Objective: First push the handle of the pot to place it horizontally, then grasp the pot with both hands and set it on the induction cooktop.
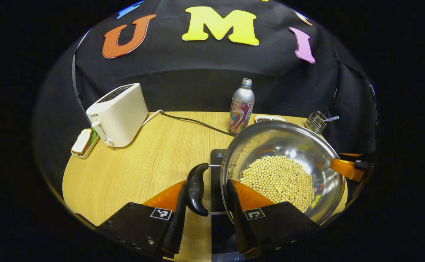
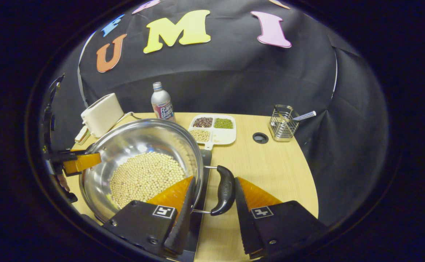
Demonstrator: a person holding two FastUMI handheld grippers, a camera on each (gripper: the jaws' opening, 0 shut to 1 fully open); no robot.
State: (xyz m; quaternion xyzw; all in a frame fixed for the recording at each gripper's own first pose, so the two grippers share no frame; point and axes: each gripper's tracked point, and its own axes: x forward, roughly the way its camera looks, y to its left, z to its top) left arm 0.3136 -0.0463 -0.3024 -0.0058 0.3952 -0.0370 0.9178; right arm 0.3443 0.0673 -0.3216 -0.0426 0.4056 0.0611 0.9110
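Observation:
A steel pot (image 1: 296, 145) (image 2: 139, 140) holding pale beans is over the black induction cooktop (image 1: 217, 156) (image 2: 207, 154); I cannot tell whether it rests on it. My left gripper (image 1: 207, 182) clamps the pot's left side: one finger lies against the outside of the black side handle (image 1: 197, 189), the other reaches inside the rim. My right gripper (image 2: 214, 179) holds the opposite black handle (image 2: 225, 189) and rim the same way. Each gripper also appears across the pot in the other's view, the right gripper (image 1: 347, 168) and the left gripper (image 2: 81, 162).
On the wooden table (image 1: 143, 163) stand a white toaster (image 1: 116, 114) with its cord (image 1: 194, 122), bread on a small tray (image 1: 83, 142), a bottle (image 1: 241, 107), a divided dish of beans (image 2: 212, 129) and a wire holder (image 2: 283, 127). A round hole (image 2: 260, 137) lies near the holder.

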